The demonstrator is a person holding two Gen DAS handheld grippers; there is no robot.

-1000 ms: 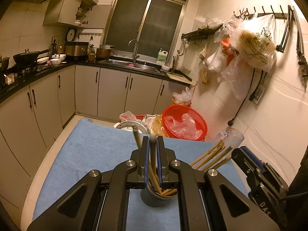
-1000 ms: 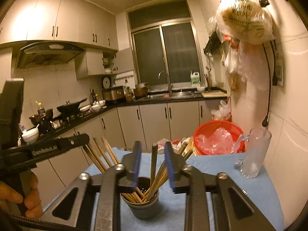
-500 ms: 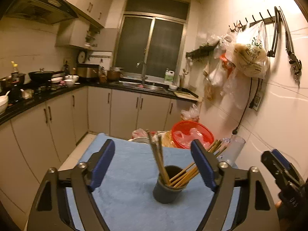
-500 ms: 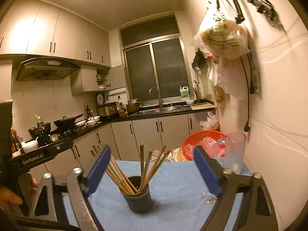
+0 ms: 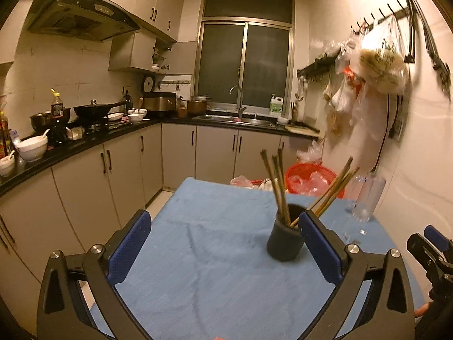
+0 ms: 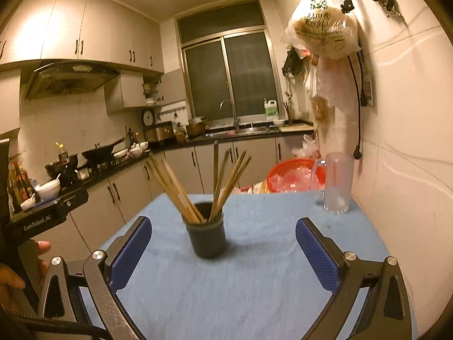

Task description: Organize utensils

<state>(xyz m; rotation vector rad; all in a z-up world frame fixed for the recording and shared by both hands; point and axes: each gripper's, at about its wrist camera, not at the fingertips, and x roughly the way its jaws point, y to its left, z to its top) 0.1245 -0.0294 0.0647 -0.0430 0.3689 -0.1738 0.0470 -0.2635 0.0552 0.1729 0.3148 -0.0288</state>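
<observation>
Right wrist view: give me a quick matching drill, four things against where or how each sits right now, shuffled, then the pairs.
Things:
1. chopsticks
2. glass mug
3. red basket
4. right tongs

States:
A. beyond the far edge of the blue cloth
B. open, holding nothing
C. standing in the dark cup, leaning outward
D. upright on the cloth's far right corner, by the wall

Pairs: 1-C, 2-D, 3-A, 4-B

chopsticks in cup, glass right
</observation>
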